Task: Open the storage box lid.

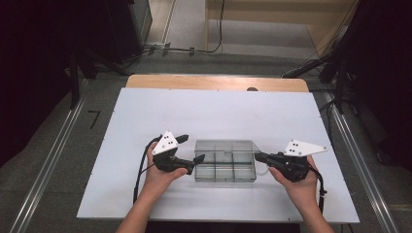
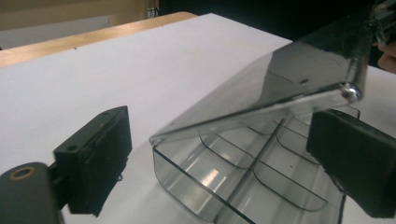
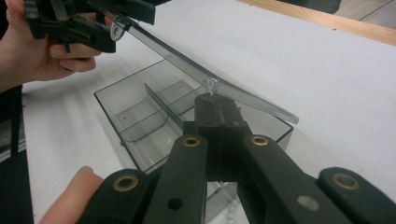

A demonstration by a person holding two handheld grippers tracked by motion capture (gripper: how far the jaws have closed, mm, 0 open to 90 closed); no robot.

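A white tabletop (image 1: 214, 116) lies over a pale wooden board (image 1: 214, 81) whose far edge shows beyond it. Grey floor (image 1: 63, 160) surrounds the table, with metal rails (image 1: 48, 165) running along both sides. Black cables (image 1: 194, 50) trail across the floor beyond the table, near dark equipment stands (image 1: 77, 63).

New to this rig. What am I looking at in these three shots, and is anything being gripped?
No robot arm here: a person holds a hand-held two-jaw gripper in each hand. The high view looks down on a white table from above the person. The other two pictures come from cameras riding on each gripper, looking along its black jaws. On the table sits a clear plastic divided box with a hinged lid, partly raised. The right gripper is shut on the lid's edge tab, holding it up. The left gripper is open; the box's end lies between its jaws, which are not pressing on it.
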